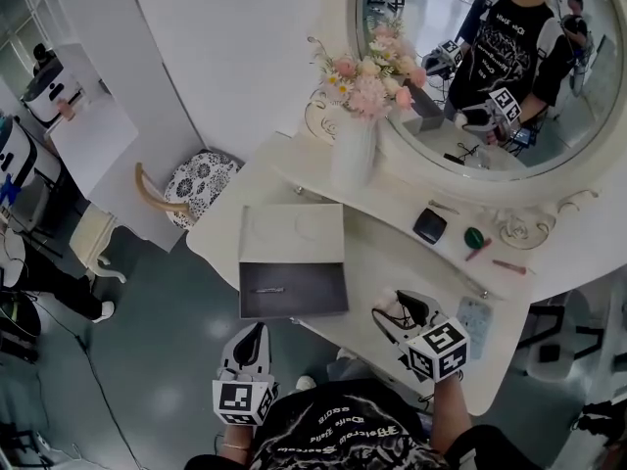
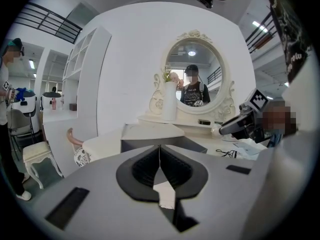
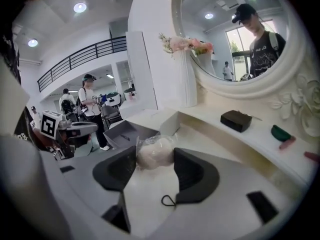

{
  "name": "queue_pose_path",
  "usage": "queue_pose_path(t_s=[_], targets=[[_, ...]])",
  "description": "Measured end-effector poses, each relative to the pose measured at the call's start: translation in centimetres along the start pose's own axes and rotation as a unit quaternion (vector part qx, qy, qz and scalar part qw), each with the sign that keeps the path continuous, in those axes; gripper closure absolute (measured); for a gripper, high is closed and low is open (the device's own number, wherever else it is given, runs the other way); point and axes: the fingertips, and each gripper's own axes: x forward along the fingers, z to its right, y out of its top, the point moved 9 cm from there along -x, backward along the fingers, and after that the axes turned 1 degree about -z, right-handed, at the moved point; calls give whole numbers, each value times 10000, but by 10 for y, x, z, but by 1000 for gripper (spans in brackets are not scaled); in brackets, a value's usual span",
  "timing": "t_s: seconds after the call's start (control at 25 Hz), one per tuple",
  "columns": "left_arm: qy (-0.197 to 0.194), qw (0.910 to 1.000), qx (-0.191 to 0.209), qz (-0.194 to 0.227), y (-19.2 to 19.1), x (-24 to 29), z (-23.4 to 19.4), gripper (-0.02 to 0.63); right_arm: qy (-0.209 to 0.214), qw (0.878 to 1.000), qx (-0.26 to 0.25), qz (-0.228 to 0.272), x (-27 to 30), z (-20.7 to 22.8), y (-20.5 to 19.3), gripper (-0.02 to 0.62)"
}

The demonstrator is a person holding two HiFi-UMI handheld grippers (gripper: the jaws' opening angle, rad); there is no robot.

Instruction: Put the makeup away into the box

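White and curved, the desk point(image 1: 392, 262) is set under an oval mirror point(image 1: 470, 76), with a vase point(image 1: 353, 155) of flowers at the back; the grey box point(image 1: 292, 290) stands open near the front edge with its lid propped up behind, and a slim pencil-like item point(image 1: 266, 289) is seen lying inside. On the raised ledge under the mirror, a black compact point(image 1: 429, 225) and a green piece point(image 1: 474, 236) lie well apart from the box.

The right gripper point(image 3: 155, 156) is held above the desk to the right of the box; its fingers point(image 3: 192, 171) are clamped on a pale puff point(image 3: 152, 151) sealed in clear wrap, pinched across its middle. The left gripper point(image 2: 159, 151) is held low, just at the near edge of the box; its fingers point(image 2: 142, 169) are closed together with nothing between them.

The puff is judged to be very light and soft, so it will squash rather than resist; the wrap looks slick and crinkly, so slipping is a likelier fault than breakage. A hold across the fullest part, as is seen now, is judged soundest; a corner of the wrap alone would be expected to slide out. Little force should be needed.
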Motion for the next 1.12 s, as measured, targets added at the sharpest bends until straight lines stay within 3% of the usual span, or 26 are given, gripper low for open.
queue_pose_path(t_s=[0.4, 0.64, 1.12], targets=[[307, 9994, -119, 69, -4, -22, -24, 589, 298, 9986, -437, 83, 22, -29, 27, 353], [468, 9988, -102, 62, -6, -34, -32, 589, 476, 9953, -836, -89, 40, -48, 40, 354], [675, 9974, -248, -3, -16, -47, -37, 589, 655, 9901, -1170, -424, 71, -63, 48, 354]])
